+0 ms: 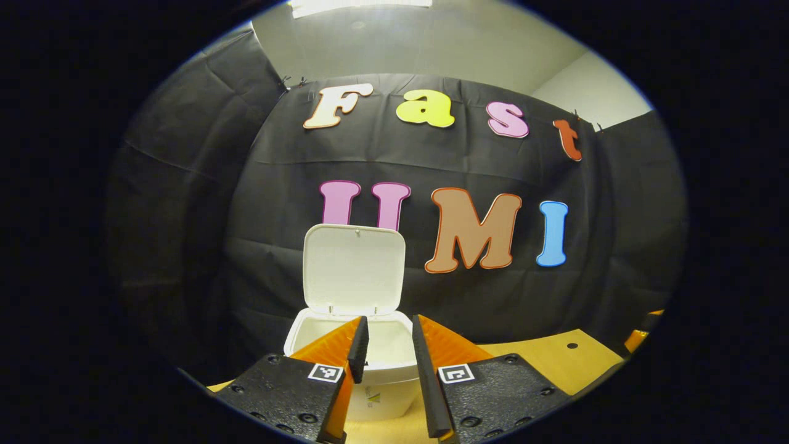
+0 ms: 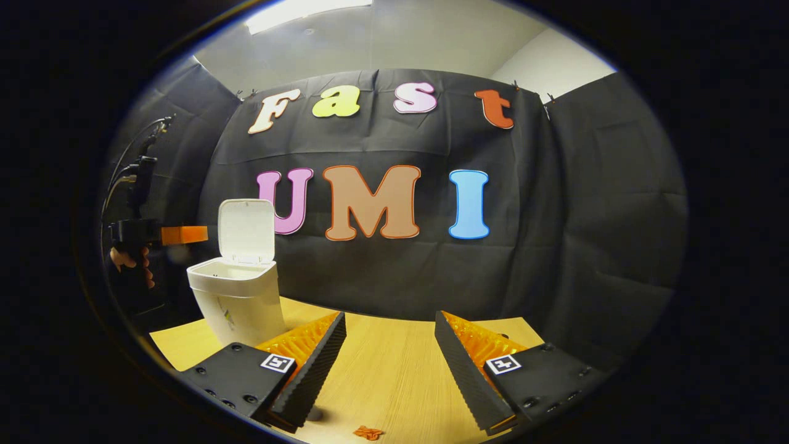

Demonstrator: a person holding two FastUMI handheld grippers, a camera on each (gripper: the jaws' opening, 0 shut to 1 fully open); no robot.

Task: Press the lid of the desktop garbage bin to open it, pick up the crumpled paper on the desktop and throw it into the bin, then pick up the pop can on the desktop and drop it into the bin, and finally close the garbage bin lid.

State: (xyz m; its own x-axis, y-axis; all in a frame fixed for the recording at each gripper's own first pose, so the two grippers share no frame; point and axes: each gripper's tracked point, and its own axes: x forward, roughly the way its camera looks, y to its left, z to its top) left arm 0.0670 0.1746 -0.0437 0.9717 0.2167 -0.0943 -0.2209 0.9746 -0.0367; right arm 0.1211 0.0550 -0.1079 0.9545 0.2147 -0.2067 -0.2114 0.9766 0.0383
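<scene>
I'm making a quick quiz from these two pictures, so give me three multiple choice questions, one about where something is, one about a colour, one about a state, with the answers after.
1. Where does the bin stand in the right gripper view?
A. on the left part of the table
B. at the table's far right edge
C. on the floor

2. What colour is the bin?
A. blue
B. white
C. green

3. How is the bin's lid?
A. shut flat
C. lying off on the table
B. raised upright at the back

Answers:
1 A, the bin sits on the wooden top left of the right gripper.
2 B, body and lid are both white in both views.
3 B, in the left gripper view the lid stands up behind the open mouth, past the left gripper.
</scene>
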